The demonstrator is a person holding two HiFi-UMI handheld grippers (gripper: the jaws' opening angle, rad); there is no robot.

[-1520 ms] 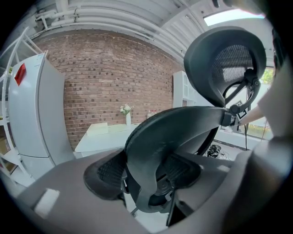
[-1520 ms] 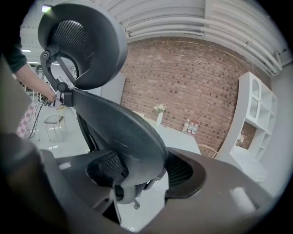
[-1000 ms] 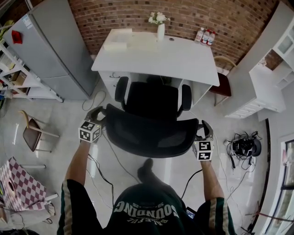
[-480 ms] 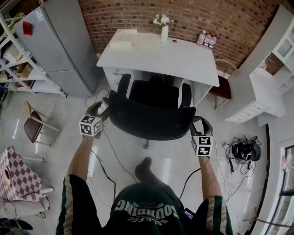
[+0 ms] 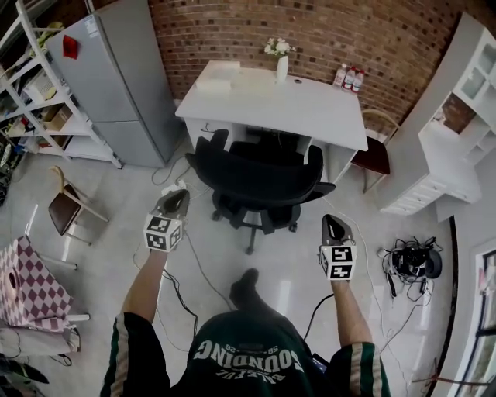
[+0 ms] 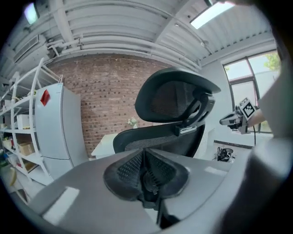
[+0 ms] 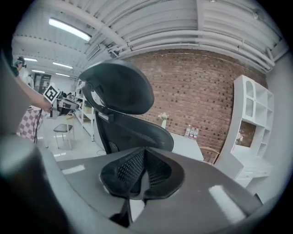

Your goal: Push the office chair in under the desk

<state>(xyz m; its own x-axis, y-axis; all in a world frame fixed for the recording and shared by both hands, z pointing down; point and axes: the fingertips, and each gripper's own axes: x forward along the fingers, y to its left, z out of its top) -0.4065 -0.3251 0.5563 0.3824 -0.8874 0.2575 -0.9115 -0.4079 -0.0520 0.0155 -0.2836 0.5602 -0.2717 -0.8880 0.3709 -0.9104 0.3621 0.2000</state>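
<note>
Office chair [image 5: 260,174] sits tucked against the desk [image 5: 310,101], seat under its top — seemingly pushed home. Left gripper [image 5: 175,198] and right gripper [image 5: 334,223] hang clear behind the backrest, jaws just closed together on nothing — likely because the shove is done.

Red brick wall [image 5: 232,31], grey fridge [image 5: 116,77] at left, white cabinet [image 5: 453,147] at right, glossy pale floor [image 5: 116,240], ceiling strip lights [image 7: 68,28]

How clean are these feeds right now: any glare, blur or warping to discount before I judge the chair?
Head view: sharp and evenly lit, but fisheye bows the desk and shelves; faint glare on the floor near the office chair. Left gripper view: dark round vignette, ceiling light and window overbright. Right gripper view: same vignette, chair crisp, its own jaws soft.
</note>
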